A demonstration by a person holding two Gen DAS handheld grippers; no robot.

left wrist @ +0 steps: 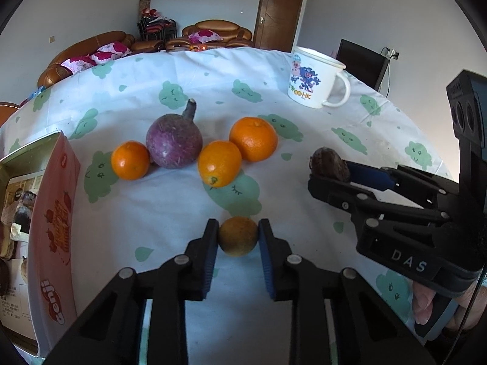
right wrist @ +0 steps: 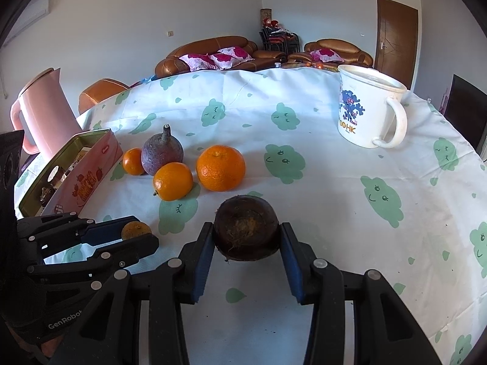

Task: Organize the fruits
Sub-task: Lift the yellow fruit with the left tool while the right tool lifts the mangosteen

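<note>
Your left gripper (left wrist: 238, 237) is pinching a small brownish-yellow fruit (left wrist: 238, 236) between its blue pads, just on your side of the purple fruit (left wrist: 174, 141). Your right gripper (right wrist: 246, 240) is clamping a dark brown fruit (right wrist: 246, 232), also nearer you than the purple fruit and off to its right. Three oranges are sitting around that purple fruit: a small orange (left wrist: 130, 160) touching its left, a middle orange (left wrist: 219, 163) and a big orange (left wrist: 253, 139) to its right. The pink tin (left wrist: 53, 228) is lying well left of it, the mug (left wrist: 315, 77) far right and beyond.

Your tin box (left wrist: 45, 213) cut by the left frame edge, contents murky, pink kettle (right wrist: 39, 112) partly behind it
</note>
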